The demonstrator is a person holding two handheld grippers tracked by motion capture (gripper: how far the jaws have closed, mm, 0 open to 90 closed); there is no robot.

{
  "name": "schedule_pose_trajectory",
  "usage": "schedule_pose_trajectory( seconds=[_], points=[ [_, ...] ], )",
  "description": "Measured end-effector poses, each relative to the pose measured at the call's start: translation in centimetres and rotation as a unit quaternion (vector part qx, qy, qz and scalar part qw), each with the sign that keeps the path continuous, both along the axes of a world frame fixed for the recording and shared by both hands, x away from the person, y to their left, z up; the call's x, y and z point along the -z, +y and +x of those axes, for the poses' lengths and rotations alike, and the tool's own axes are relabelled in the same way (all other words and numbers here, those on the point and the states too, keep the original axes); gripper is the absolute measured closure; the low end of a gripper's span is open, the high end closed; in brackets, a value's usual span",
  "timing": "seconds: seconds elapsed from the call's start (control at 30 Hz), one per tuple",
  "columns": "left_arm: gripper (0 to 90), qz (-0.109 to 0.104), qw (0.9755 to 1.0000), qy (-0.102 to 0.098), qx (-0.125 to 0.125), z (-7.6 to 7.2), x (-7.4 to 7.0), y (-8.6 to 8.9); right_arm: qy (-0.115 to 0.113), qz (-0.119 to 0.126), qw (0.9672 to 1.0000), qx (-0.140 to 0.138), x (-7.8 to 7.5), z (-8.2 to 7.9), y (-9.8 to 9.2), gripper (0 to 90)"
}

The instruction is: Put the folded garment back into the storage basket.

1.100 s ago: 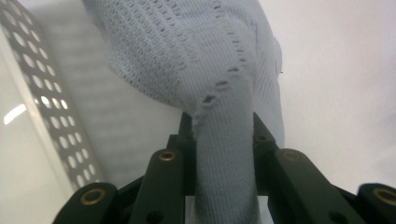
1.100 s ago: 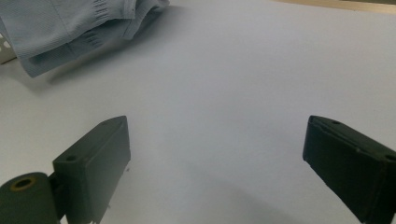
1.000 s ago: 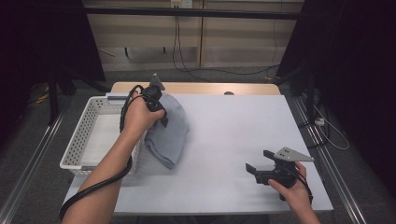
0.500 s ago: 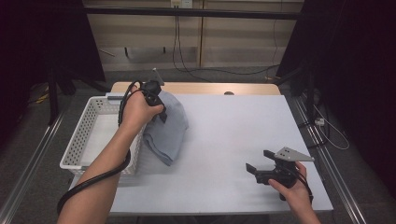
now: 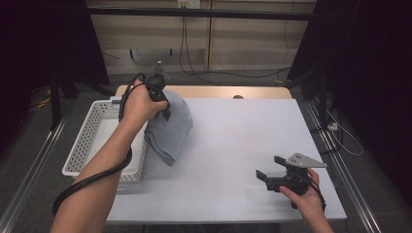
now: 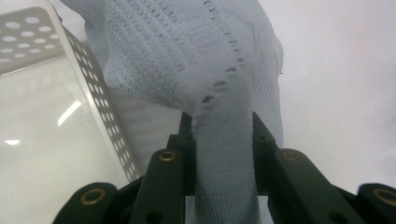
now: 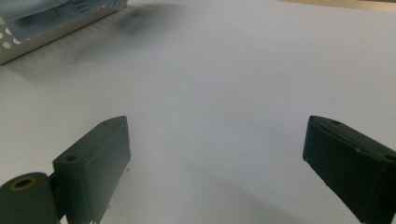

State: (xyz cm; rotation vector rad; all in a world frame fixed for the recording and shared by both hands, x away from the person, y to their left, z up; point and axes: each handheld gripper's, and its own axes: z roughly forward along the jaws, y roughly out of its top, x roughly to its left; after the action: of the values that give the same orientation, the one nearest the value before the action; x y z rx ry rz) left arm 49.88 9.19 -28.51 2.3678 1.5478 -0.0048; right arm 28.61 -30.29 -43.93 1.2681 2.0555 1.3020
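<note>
A pale blue knitted garment hangs folded from my left gripper, lifted above the table just right of the white basket. In the left gripper view the jaws are shut on a bunched fold of the knitted garment, with the rest of the cloth draped ahead over the basket's edge. My right gripper rests low near the table's front right, held by a hand, its jaws wide apart. The right gripper view shows my right gripper open with bare tabletop between the two black fingers.
The white perforated basket sits at the table's left edge with a pale flat lining inside. The white table extends right of the cloth. A wooden strip runs along the far edge. Cables trail on the floor behind.
My left gripper has risen and moved slightly away, lifting the blue garment higher off the table. The right gripper has stayed where it was.
</note>
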Motion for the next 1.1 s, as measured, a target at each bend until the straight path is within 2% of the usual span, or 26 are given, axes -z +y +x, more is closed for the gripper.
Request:
schedule_pose_trajectory(
  seconds=[0.43,1.1],
  points=[
    [73.6,0.002,1.0000,-0.010,-0.001,0.4,-1.5,0.2,0.000,0.000,1.0000,0.000,0.0,0.0,0.0,7.3],
    [73.6,0.001,0.9999,-0.013,-0.004,0.7,-2.8,1.2,0.001,0.000,1.0000,0.001,0.0,0.1,0.0,7.3]
  ],
)
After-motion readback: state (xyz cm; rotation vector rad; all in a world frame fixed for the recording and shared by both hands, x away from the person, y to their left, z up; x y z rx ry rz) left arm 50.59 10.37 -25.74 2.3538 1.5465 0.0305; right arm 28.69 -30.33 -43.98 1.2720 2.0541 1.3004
